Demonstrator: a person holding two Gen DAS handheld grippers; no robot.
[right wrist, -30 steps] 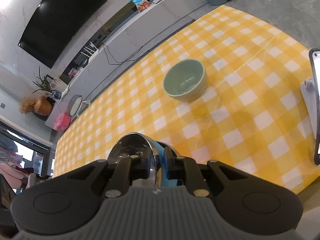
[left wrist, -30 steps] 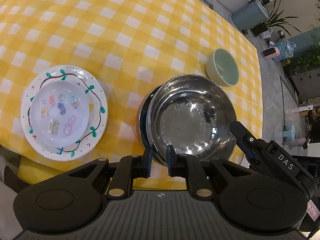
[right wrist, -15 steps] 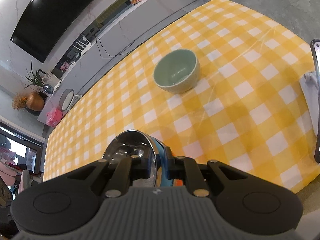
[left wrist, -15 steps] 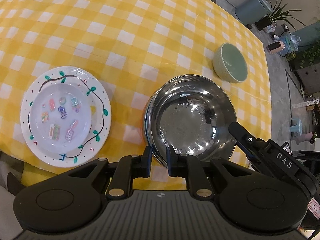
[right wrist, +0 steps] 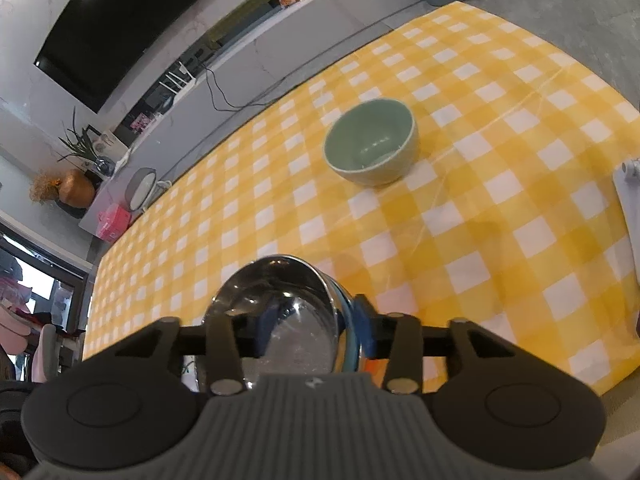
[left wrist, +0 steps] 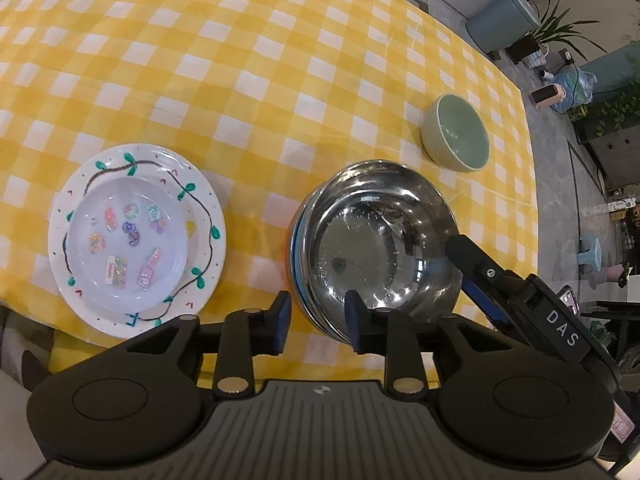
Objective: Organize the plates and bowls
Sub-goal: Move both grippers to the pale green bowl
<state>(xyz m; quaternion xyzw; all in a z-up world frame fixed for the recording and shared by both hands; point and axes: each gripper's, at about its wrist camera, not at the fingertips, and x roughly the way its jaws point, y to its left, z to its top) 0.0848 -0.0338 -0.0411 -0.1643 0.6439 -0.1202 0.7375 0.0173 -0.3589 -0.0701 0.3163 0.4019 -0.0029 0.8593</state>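
Observation:
A steel bowl (left wrist: 376,248) sits stacked on other dishes with a blue edge on the yellow checked table. My left gripper (left wrist: 316,316) is open, its jaws astride the bowl's near-left rim. My right gripper (right wrist: 312,332) is open too, its jaws astride the bowl's rim (right wrist: 280,312) on the other side; it also shows in the left wrist view (left wrist: 480,280). A green ceramic bowl (left wrist: 456,138) stands alone farther right, also in the right wrist view (right wrist: 370,142). A small patterned plate (left wrist: 126,242) lies on a larger vine-painted plate (left wrist: 200,208) at the left.
The table's near edge runs just under both grippers. A white stand (right wrist: 628,208) is at the right edge of the table. Beyond the table are a counter, a TV, bins and plants.
Both grippers have opened and let go of the steel bowl's rim. The bowl now rests on the stack on the table.

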